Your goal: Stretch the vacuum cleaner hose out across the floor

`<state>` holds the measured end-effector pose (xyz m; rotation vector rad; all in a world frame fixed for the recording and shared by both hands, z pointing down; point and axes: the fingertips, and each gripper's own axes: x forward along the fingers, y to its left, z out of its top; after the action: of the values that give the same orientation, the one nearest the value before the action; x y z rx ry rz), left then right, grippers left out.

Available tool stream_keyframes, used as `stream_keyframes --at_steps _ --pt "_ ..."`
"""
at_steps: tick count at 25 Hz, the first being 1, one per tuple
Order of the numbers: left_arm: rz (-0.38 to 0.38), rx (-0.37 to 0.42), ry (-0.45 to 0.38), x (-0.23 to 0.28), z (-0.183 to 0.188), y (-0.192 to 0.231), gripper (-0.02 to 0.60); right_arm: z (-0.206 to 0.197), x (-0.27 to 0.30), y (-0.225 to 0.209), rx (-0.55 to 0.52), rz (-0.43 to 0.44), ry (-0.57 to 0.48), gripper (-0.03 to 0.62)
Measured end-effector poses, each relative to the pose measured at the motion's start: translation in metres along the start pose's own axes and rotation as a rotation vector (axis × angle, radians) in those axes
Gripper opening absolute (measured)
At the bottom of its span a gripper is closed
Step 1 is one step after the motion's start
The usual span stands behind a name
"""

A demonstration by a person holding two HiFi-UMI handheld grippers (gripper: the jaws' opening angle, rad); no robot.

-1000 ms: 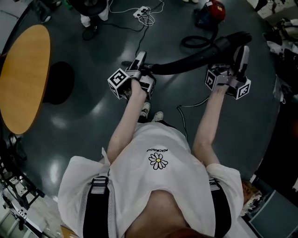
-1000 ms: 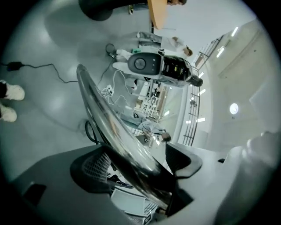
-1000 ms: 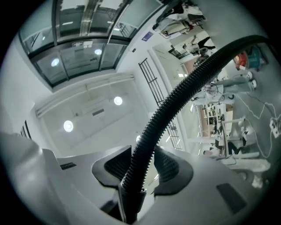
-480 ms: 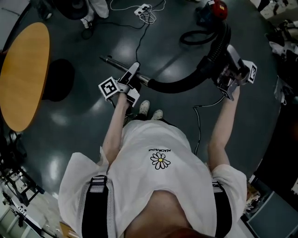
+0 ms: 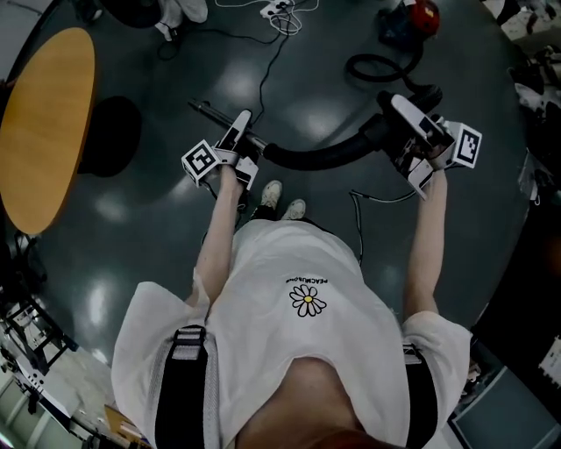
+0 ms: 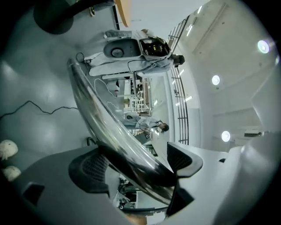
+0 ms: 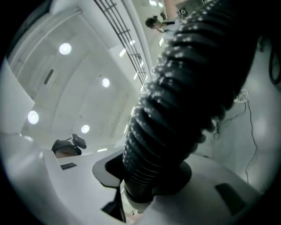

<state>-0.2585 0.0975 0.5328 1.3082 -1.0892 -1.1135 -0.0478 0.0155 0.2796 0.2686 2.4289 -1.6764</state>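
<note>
While your left gripper (image 5: pixel 242 121) clamps the chrome wand (image 5: pixel 206 112), your right gripper (image 5: pixel 398 109) has just been closing tighter on the black ribbed hose (image 5: pixel 324 156). That hose curves between both grippers.

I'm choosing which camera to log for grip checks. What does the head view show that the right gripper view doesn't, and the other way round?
Head view only: the left tongs on the metal wand, the wooden table, the red vacuum body. Right gripper view only: ceiling lights, and the ribs of the black hose up close. Both: that hose in the right tongs, whose jaws have just been closing on it.
</note>
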Motion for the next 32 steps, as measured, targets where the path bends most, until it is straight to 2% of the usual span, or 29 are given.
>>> stream_keyframes --at_steps 3,6,7,9,11,13,14,15,17,18,19,21,24,26,28,29,30,31,32 --pt "0.062 -0.037 -0.132 0.002 -0.004 0.005 0.4 0.021 -0.022 0.003 -0.063 -0.027 -0.275 0.161" --pt "0.173 -0.163 -0.35 -0.01 0.012 0.022 0.412 0.013 -0.037 0.002 -0.085 -0.052 -0.58 0.161" --pt "0.228 -0.187 -0.361 -0.008 0.016 0.031 0.441 0.006 -0.044 0.0 -0.089 -0.052 -0.664 0.161" --pt "0.309 -0.192 -0.305 0.006 0.014 0.041 0.455 0.003 -0.061 -0.005 -0.102 -0.055 -0.785 0.161" --pt "0.329 -0.156 -0.265 0.013 0.014 0.038 0.457 0.005 -0.073 -0.011 -0.107 -0.055 -0.826 0.161" --pt "0.315 -0.085 -0.183 0.01 0.016 0.029 0.457 0.004 -0.075 -0.01 -0.116 -0.026 -0.812 0.161" --pt "0.291 -0.034 -0.088 0.01 0.013 0.023 0.457 0.005 -0.073 -0.005 -0.135 0.004 -0.799 0.161" --pt "0.26 0.022 0.048 0.011 0.004 0.018 0.457 0.007 -0.07 0.003 -0.161 0.041 -0.78 0.161" --pt "0.221 0.118 0.371 0.008 -0.025 0.013 0.466 0.012 -0.061 0.022 -0.208 0.101 -0.725 0.161" --pt "0.225 0.139 0.5 0.004 -0.039 0.011 0.47 0.016 -0.057 0.029 -0.222 0.113 -0.693 0.16" --pt "0.238 0.141 0.583 0.0 -0.05 0.009 0.477 0.019 -0.053 0.034 -0.229 0.117 -0.661 0.158" --pt "0.255 0.123 0.639 -0.001 -0.067 0.005 0.477 0.028 -0.055 0.042 -0.228 0.128 -0.612 0.158" --pt "0.221 0.083 0.643 0.008 -0.087 -0.003 0.477 0.046 -0.063 0.054 -0.224 0.172 -0.569 0.153" --pt "0.167 0.022 0.696 0.006 -0.098 -0.009 0.477 0.054 -0.059 0.06 -0.214 0.191 -0.543 0.153" --pt "0.066 -0.024 0.775 -0.005 -0.11 -0.021 0.476 0.065 -0.064 0.059 -0.172 0.213 -0.561 0.152" --pt "-0.003 -0.003 0.82 -0.017 -0.114 -0.029 0.474 0.074 -0.074 0.059 -0.14 0.243 -0.599 0.152" --pt "-0.07 0.066 0.859 -0.035 -0.114 -0.035 0.472 0.085 -0.088 0.062 -0.106 0.291 -0.648 0.152" --pt "-0.135 0.167 0.873 -0.058 -0.107 -0.041 0.472 0.096 -0.102 0.069 -0.081 0.346 -0.687 0.152" --pt "-0.225 0.255 0.84 -0.08 -0.094 -0.052 0.472 0.101 -0.111 0.077 -0.077 0.384 -0.698 0.152"
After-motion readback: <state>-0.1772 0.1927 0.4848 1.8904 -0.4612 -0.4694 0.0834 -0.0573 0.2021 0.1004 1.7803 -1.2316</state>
